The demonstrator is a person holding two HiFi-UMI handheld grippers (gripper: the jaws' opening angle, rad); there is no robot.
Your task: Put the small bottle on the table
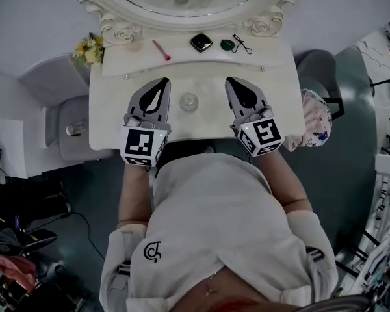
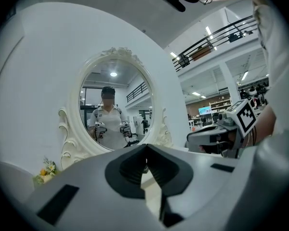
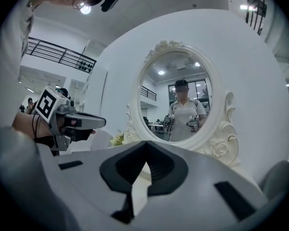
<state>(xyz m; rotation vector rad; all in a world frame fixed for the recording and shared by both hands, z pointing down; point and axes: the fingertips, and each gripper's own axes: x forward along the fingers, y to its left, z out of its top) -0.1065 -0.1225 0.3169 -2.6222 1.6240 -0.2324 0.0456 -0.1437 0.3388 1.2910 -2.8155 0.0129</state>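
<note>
Both pairs of jaws are shut tight and hold nothing. The left gripper [image 1: 160, 83] and the right gripper [image 1: 235, 83] sit side by side over the white table [image 1: 110, 109]. The small bottle [image 1: 189, 101] stands on the table between them, touching neither. Behind it is a round mirror [image 3: 168, 66], with flowers [image 1: 89, 49] at the left. The bottle shows only from the top — its shape is hard to make out
</note>
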